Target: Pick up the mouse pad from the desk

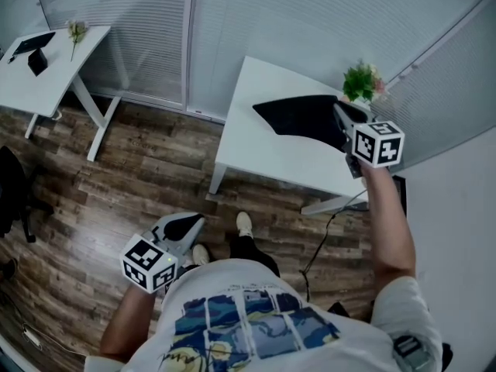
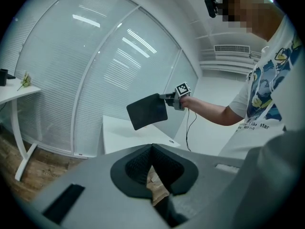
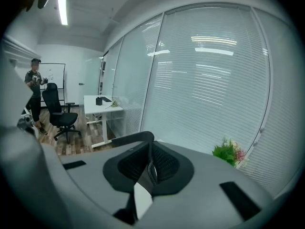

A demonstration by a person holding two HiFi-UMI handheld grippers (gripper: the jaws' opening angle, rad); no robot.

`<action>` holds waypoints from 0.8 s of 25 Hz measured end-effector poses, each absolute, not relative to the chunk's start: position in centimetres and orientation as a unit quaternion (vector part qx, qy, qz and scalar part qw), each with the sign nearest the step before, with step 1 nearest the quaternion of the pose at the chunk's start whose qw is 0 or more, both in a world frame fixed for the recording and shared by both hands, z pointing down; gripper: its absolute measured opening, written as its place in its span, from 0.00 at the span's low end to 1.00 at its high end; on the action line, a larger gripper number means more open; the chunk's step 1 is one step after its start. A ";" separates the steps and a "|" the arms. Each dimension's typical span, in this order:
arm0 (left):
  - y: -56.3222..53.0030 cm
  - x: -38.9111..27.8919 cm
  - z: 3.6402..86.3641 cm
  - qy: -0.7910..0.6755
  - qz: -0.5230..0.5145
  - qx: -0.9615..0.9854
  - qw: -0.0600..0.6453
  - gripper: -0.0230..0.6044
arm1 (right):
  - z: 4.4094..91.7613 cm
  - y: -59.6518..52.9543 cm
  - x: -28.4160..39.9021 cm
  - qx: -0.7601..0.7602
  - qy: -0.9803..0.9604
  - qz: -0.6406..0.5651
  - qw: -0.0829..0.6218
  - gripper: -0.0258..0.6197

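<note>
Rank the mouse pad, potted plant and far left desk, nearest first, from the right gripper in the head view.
1. mouse pad, clamped in the right gripper.
2. potted plant, just beyond, on the near desk.
3. far left desk, across the floor.

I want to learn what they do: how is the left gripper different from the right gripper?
The right gripper's jaws pinch the black mouse pad; the left gripper's jaws are together on nothing. The right gripper is held out above the white desk; the left gripper hangs low by the person's waist. Both carry a marker cube.
</note>
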State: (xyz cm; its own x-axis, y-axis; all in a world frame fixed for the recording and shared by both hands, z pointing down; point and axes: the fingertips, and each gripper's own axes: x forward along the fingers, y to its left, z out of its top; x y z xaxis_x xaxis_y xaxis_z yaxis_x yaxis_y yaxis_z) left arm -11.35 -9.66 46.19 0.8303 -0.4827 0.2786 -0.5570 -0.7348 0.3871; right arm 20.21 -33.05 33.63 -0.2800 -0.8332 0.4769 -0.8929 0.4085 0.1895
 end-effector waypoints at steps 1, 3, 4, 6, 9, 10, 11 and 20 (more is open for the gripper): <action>-9.4 -11.4 46.3 -0.279 0.080 0.928 0.234 0.04 | 33.1 -32.7 19.7 0.538 -0.800 0.055 0.258 0.08; -9.0 -11.4 46.4 -0.277 0.079 0.928 0.234 0.04 | 32.1 -31.9 18.6 0.533 -0.805 0.050 0.254 0.08; -8.9 -11.4 46.3 -0.276 0.078 0.929 0.233 0.04 | 31.6 -31.5 18.1 0.531 -0.808 0.048 0.252 0.08; -8.6 -11.4 46.2 -0.274 0.076 0.930 0.232 0.04 | 30.5 -30.8 17.1 0.526 -0.812 0.043 0.249 0.08; -8.2 -11.6 46.0 -0.272 0.073 0.932 0.229 0.04 | 29.1 -29.6 15.6 0.519 -0.819 0.034 0.244 0.08; -8.0 -11.5 46.1 -0.272 0.073 0.932 0.229 0.04 | 28.7 -29.2 15.2 0.517 -0.821 0.032 0.242 0.08; -7.8 -11.4 46.1 -0.272 0.072 0.932 0.228 0.04 | 28.3 -28.8 14.9 0.515 -0.823 0.030 0.239 0.08; -6.7 -11.3 45.7 -0.268 0.067 0.934 0.225 0.04 | 25.3 -25.9 12.2 0.503 -0.833 0.011 0.228 0.08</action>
